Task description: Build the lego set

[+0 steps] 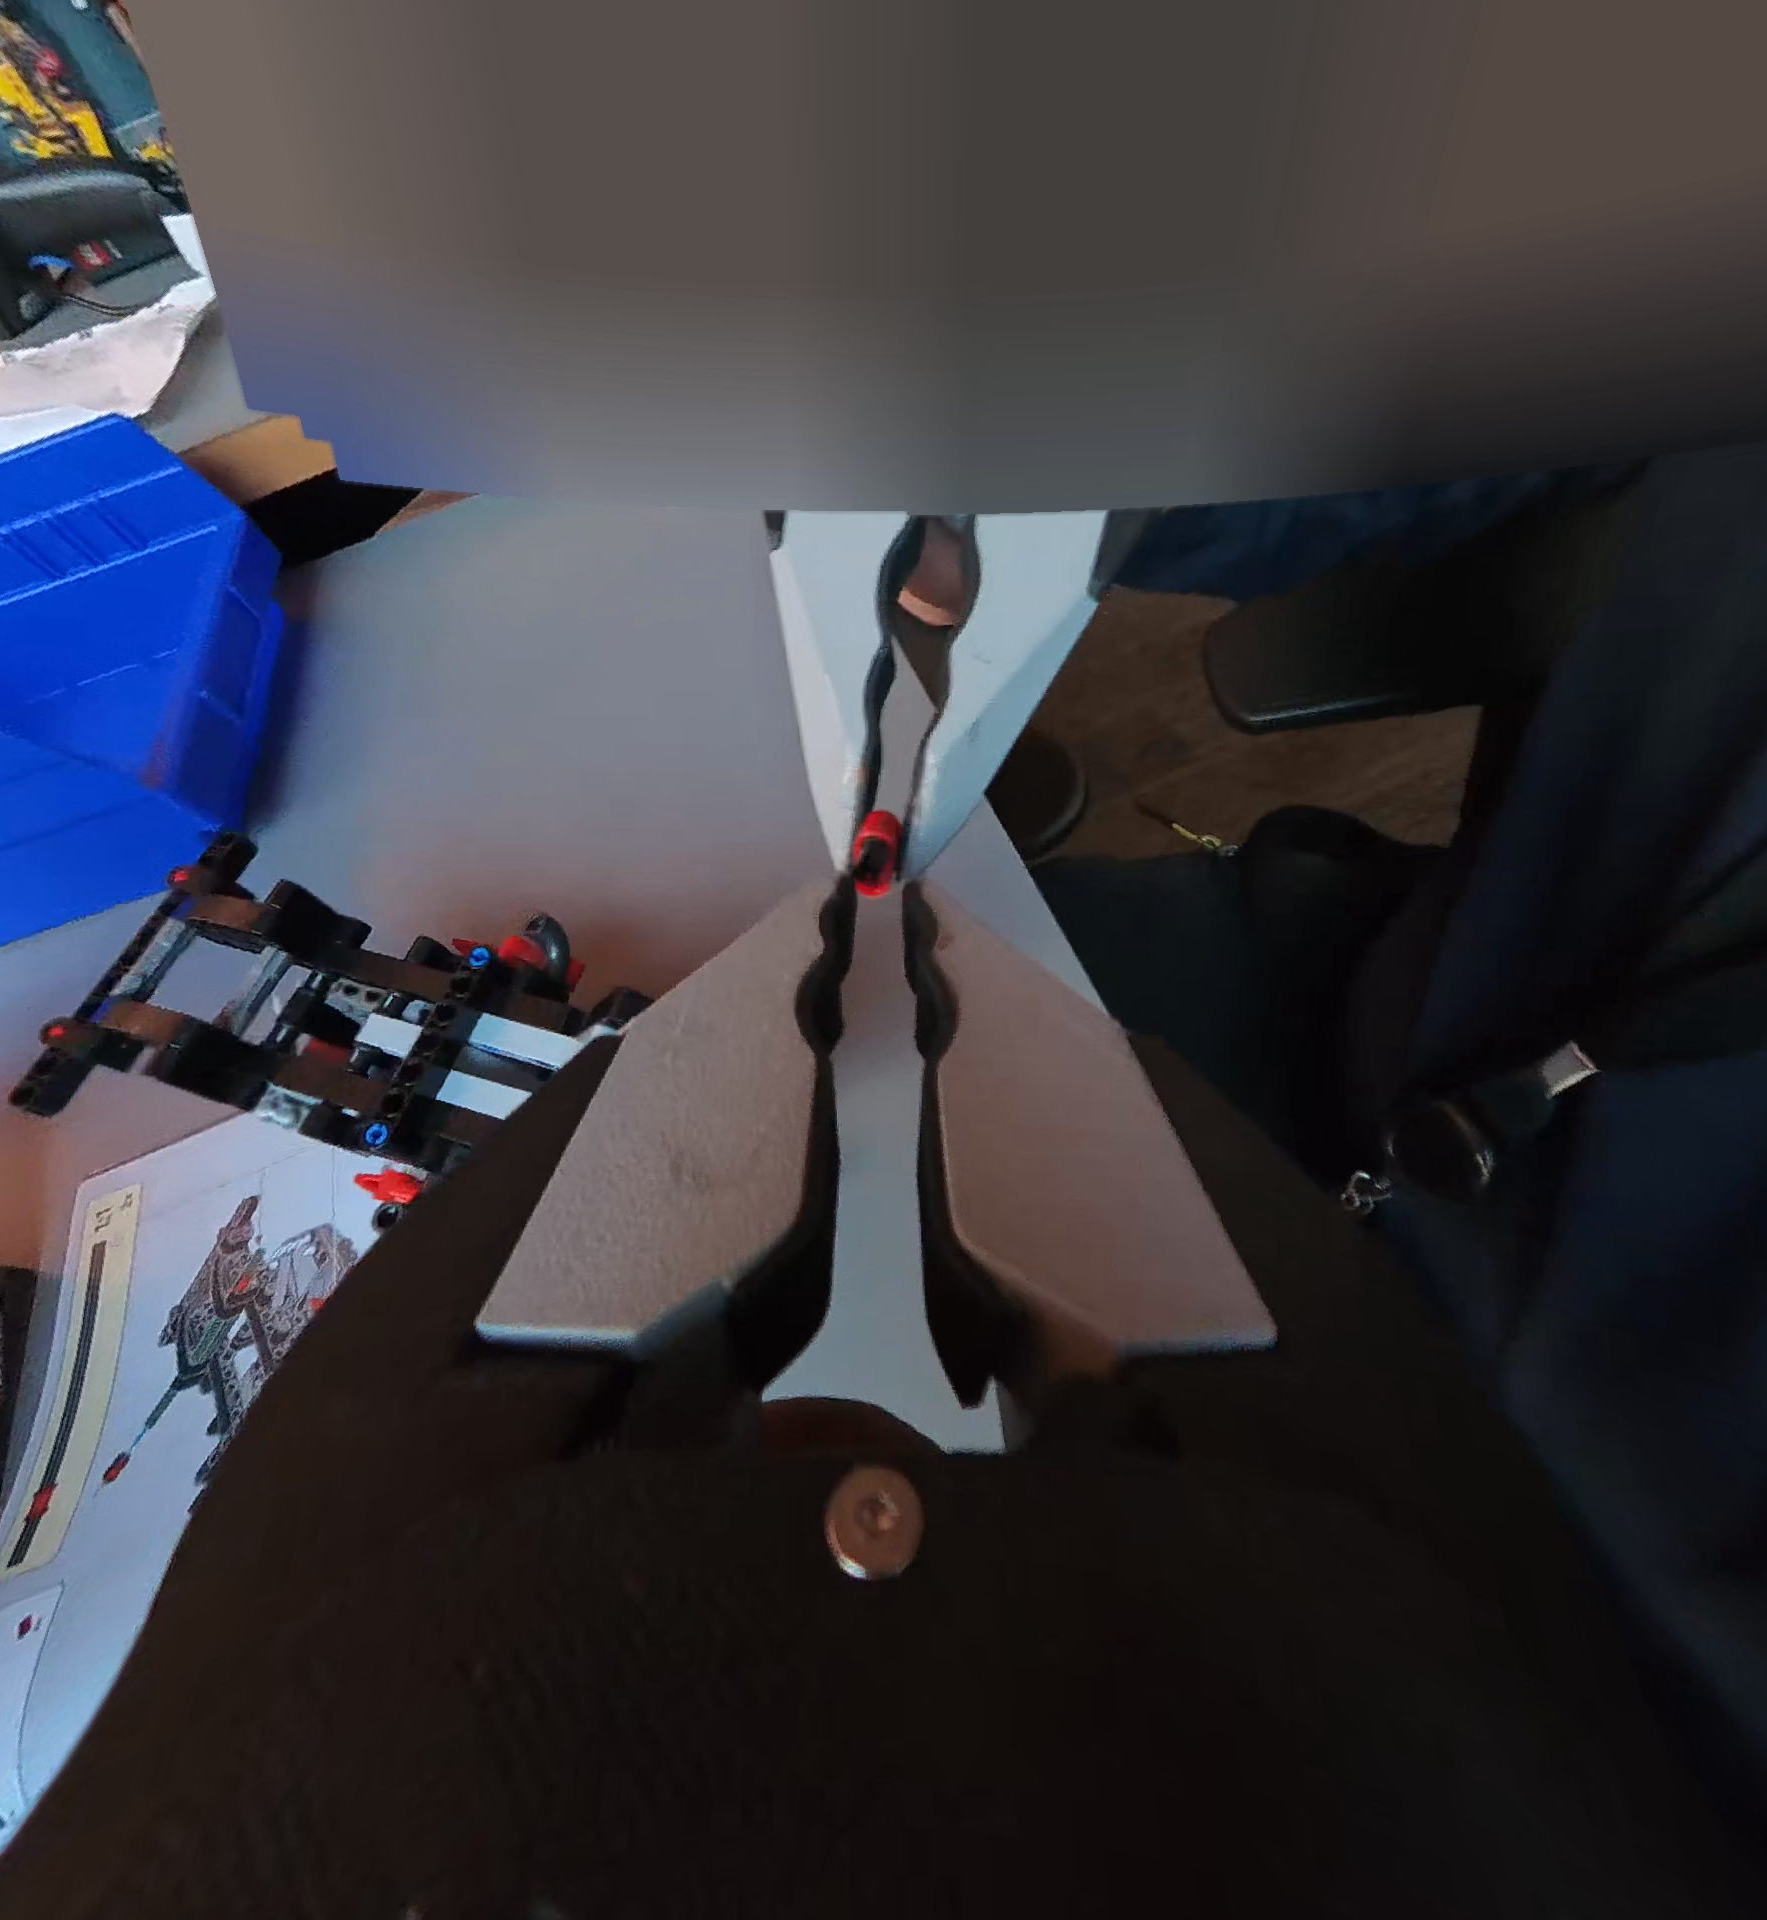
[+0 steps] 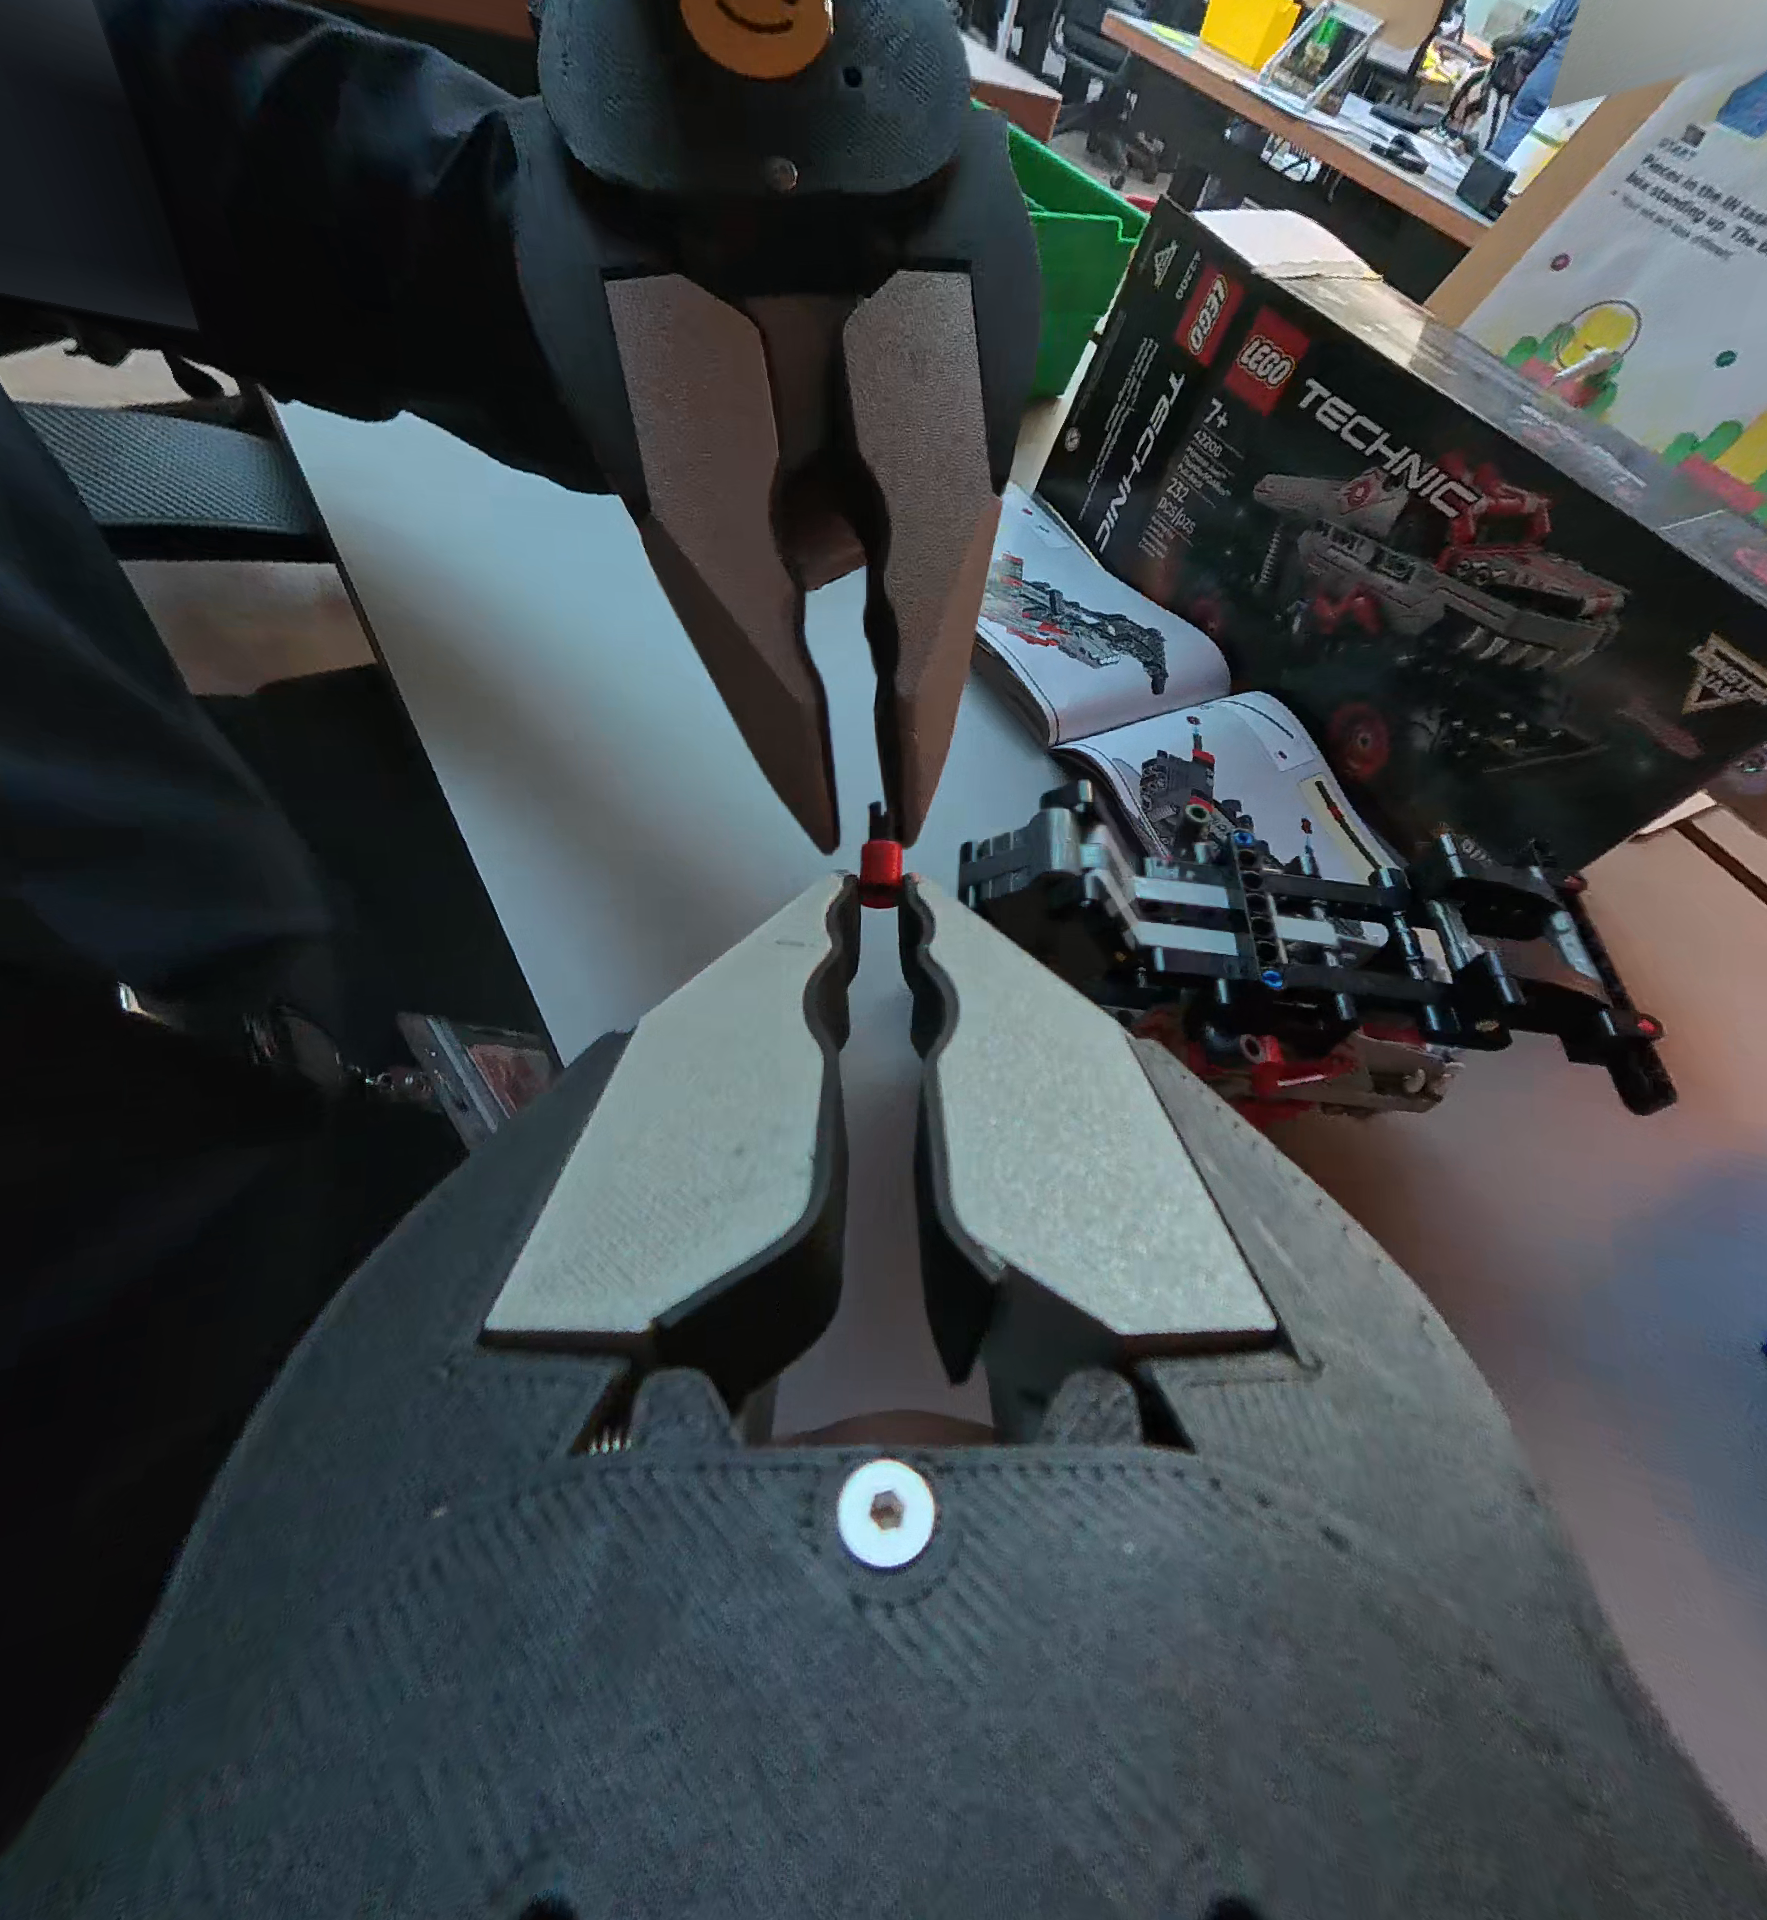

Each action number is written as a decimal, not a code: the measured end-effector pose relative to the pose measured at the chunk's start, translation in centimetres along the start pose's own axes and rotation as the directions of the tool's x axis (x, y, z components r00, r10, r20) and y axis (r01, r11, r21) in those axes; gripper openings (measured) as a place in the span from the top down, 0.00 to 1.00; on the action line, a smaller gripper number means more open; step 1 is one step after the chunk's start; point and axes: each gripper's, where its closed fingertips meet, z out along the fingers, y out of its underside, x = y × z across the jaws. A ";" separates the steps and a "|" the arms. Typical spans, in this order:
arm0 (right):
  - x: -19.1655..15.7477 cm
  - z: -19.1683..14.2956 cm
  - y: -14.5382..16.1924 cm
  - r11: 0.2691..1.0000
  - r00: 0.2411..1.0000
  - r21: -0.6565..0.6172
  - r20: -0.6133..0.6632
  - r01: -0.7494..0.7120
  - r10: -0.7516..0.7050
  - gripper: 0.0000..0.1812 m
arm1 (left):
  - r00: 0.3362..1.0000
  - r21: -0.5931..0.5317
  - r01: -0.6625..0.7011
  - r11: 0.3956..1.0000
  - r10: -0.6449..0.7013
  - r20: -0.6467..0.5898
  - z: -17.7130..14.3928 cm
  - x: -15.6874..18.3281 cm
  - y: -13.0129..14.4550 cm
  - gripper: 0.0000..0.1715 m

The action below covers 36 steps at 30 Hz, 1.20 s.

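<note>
Black textured gripper bodies, grey tapered fingers, silver hex screw, dark sleeve

White table carries chassis, booklet, box.

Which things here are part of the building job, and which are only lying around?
Part of the job:
- red piece, held between both grippers
- left gripper
- right gripper
- black chassis
- instruction booklet

Lying around:
- set box
- blue bin
- green bin
</note>
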 end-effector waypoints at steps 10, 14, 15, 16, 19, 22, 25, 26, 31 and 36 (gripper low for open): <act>-0.5 0.2 0.5 0.992 0.994 -0.074 -0.014 0.106 -0.107 0.98 | 1.000 -0.035 -0.025 0.999 0.024 -0.011 0.5 0.4 0.4 0.99; -0.6 0.3 0.6 0.987 0.992 -0.101 -0.019 0.122 -0.124 0.98 | 0.998 -0.070 -0.057 0.996 0.058 0.010 0.6 0.4 0.6 0.99; -0.4 0.2 0.7 0.985 0.991 -0.110 -0.028 0.130 -0.134 0.98 | 0.998 -0.086 -0.059 0.995 0.062 0.025 0.6 0.3 0.7 0.99; -0.3 0.3 0.8 0.983 0.989 -0.123 -0.034 0.139 -0.145 0.98 | 0.996 -0.108 -0.072 0.992 0.077 0.043 0.6 0.2 0.9 0.99; -0.1 0.3 1.2 0.972 0.982 -0.164 -0.052 0.170 -0.181 0.98 | 0.985 -0.160 -0.113 0.981 0.131 0.108 0.9 -0.1 1.2 1.00; -0.2 0.3 1.3 0.972 0.982 -0.161 -0.049 0.174 -0.184 0.98 | 0.991 -0.130 -0.079 0.988 0.093 0.100 1.0 0.0 1.3 1.00; -0.4 0.2 1.2 0.992 0.995 -0.087 -0.019 0.097 -0.099 0.98 | 0.990 -0.107 -0.087 0.990 0.099 0.102 1.2 0.2 1.3 1.00; -0.5 0.2 0.8 0.998 0.999 -0.027 -0.007 0.050 -0.050 0.96 | 0.992 -0.069 -0.076 0.995 0.083 0.094 1.2 0.3 0.9 1.00; -1.1 0.0 0.9 0.999 0.999 0.042 0.037 0.027 -0.028 0.98 | 0.996 -0.003 -0.054 0.999 0.054 0.072 1.1 0.8 0.6 0.99; -1.1 0.2 0.8 0.998 0.998 0.025 0.018 0.060 -0.061 0.98 | 0.996 0.008 -0.042 0.999 0.041 0.073 0.6 1.1 0.4 0.95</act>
